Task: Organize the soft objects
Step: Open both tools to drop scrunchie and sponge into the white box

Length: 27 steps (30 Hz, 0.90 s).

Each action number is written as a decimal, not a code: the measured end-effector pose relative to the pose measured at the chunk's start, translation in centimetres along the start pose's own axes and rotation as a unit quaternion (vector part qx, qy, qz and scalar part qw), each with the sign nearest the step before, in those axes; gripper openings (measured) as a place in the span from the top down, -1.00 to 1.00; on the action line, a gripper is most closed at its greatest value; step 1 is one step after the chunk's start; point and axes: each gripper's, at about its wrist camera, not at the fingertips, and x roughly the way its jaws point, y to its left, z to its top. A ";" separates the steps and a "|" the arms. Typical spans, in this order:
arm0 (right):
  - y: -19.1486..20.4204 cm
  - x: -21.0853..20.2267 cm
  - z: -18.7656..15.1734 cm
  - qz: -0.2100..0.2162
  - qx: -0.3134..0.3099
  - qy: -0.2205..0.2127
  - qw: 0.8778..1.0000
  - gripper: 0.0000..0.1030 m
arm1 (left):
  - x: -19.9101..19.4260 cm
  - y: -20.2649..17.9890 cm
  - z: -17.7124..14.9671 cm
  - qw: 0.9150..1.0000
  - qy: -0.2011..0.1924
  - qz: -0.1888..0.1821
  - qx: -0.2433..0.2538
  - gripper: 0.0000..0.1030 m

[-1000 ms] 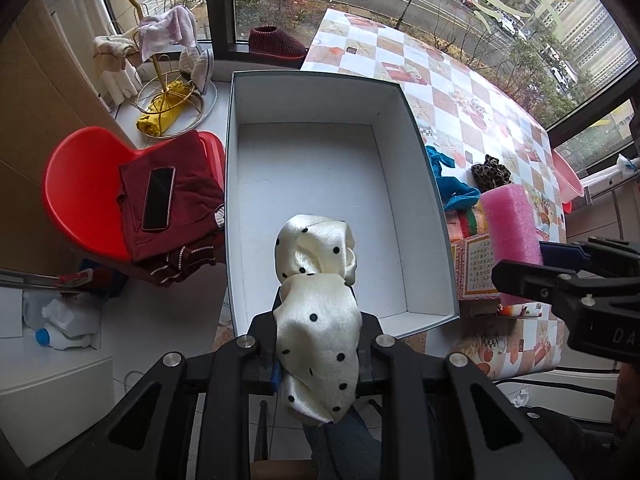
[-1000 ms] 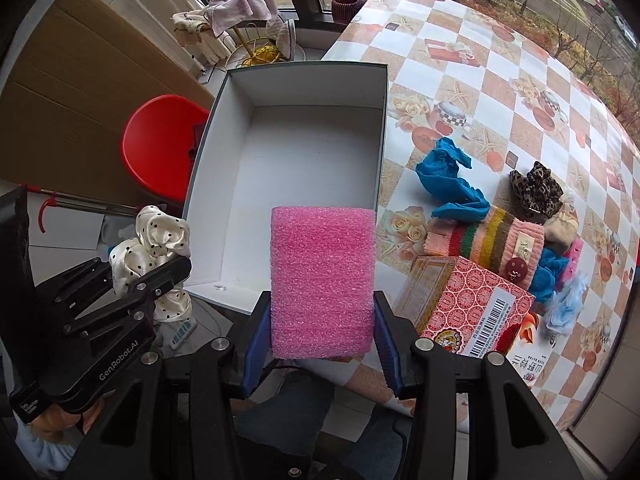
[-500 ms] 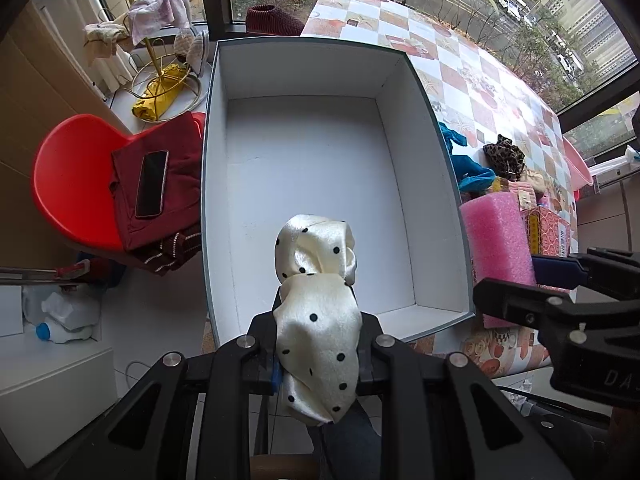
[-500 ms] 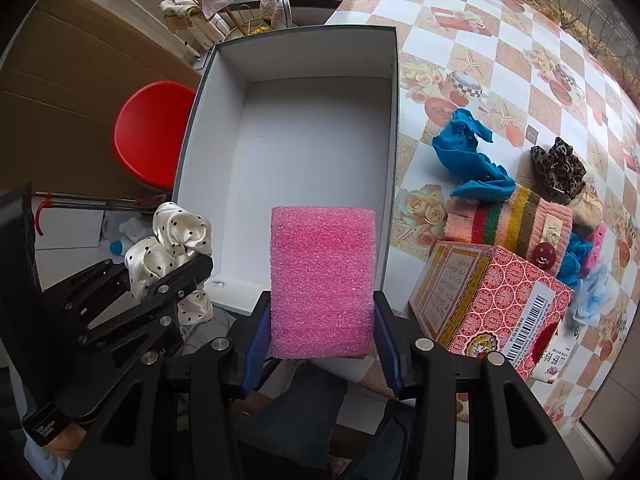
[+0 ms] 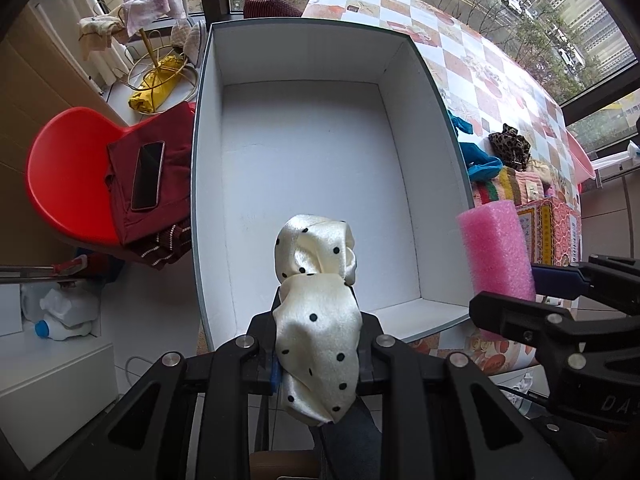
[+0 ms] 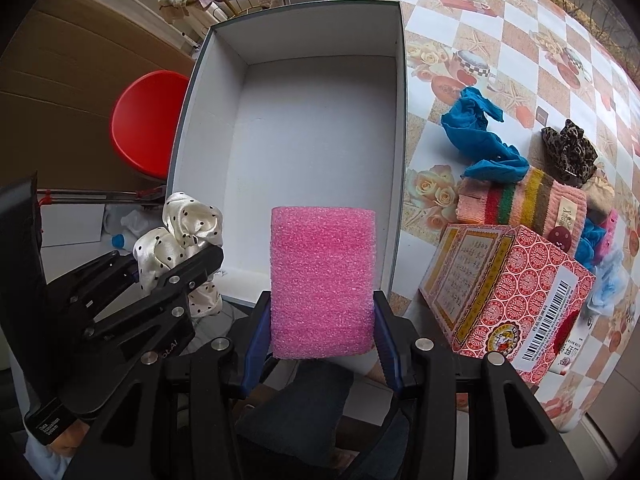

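Note:
My left gripper is shut on a cream satin cloth with black dots, held over the near edge of a large white box. My right gripper is shut on a pink foam block, also at the box's near edge. In the right wrist view the left gripper and its dotted cloth sit at the lower left. In the left wrist view the pink foam shows at the right. The box is empty inside.
On the patterned table right of the box lie a blue cloth, a leopard scrunchie, a striped knit and a red patterned carton. A red chair with a maroon cloth and a phone stands left.
Both grippers have moved forward toward the box with their loads; the box now fills more of both views. Grips are unchanged.

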 end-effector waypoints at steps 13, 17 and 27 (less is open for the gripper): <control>0.8 0.2 0.1 0.003 -0.003 0.000 1.000 0.05 | 0.1 0.0 -0.1 1.000 -0.003 0.002 0.007 0.38; 0.9 0.4 0.1 0.008 -0.002 0.004 1.000 0.03 | -0.1 0.2 -0.3 1.000 -0.016 0.020 0.007 -0.35; -0.1 0.0 -0.1 0.010 0.027 -0.005 1.000 -0.51 | 0.2 1.9 0.3 0.999 0.003 -0.003 -0.040 -0.77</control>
